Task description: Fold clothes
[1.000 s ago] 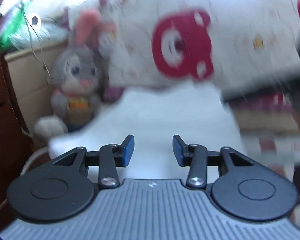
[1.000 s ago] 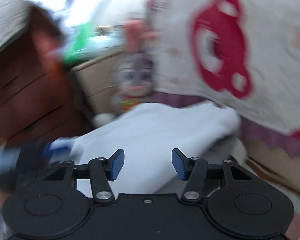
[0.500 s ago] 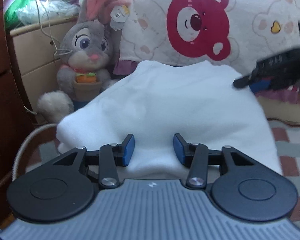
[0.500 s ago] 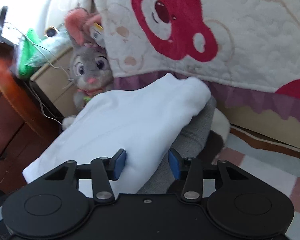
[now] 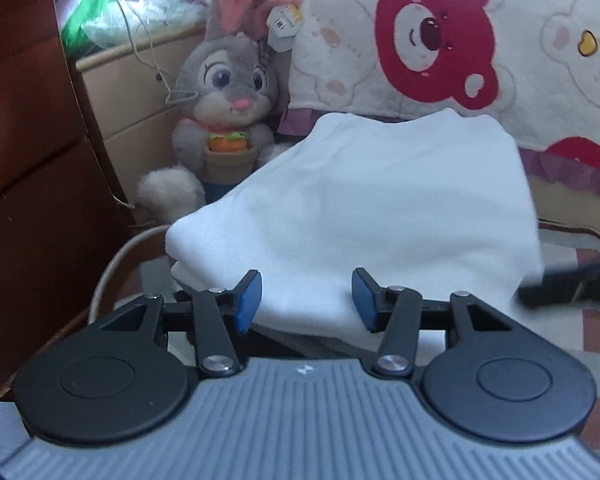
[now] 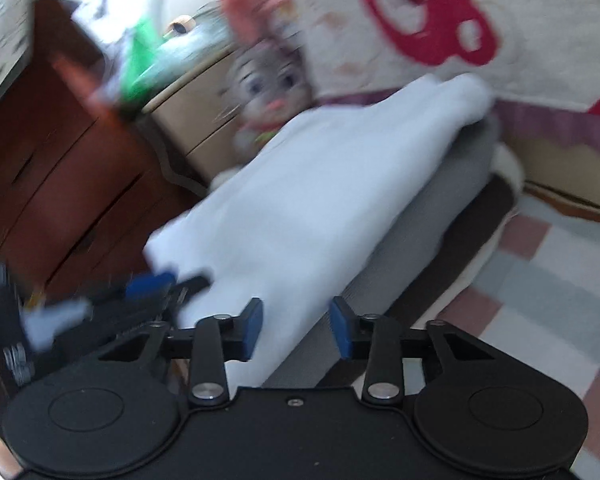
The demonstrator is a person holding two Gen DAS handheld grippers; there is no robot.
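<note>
Your left tongs (image 5: 305, 298) have just been spreading: the blue pads now stand apart either side of the near edge of the folded white fleece garment (image 5: 359, 208), clear of the cloth rather than pinching it. Your right tongs (image 6: 296, 326) have just been narrowing around the same garment's right-hand edge, with cloth between the pads, yet they look short of pressing it. The garment lies on a grey cushion (image 6: 431, 216), in front of the grey plush rabbit (image 5: 230, 92). Both hands look poised for the next fold.
</note>
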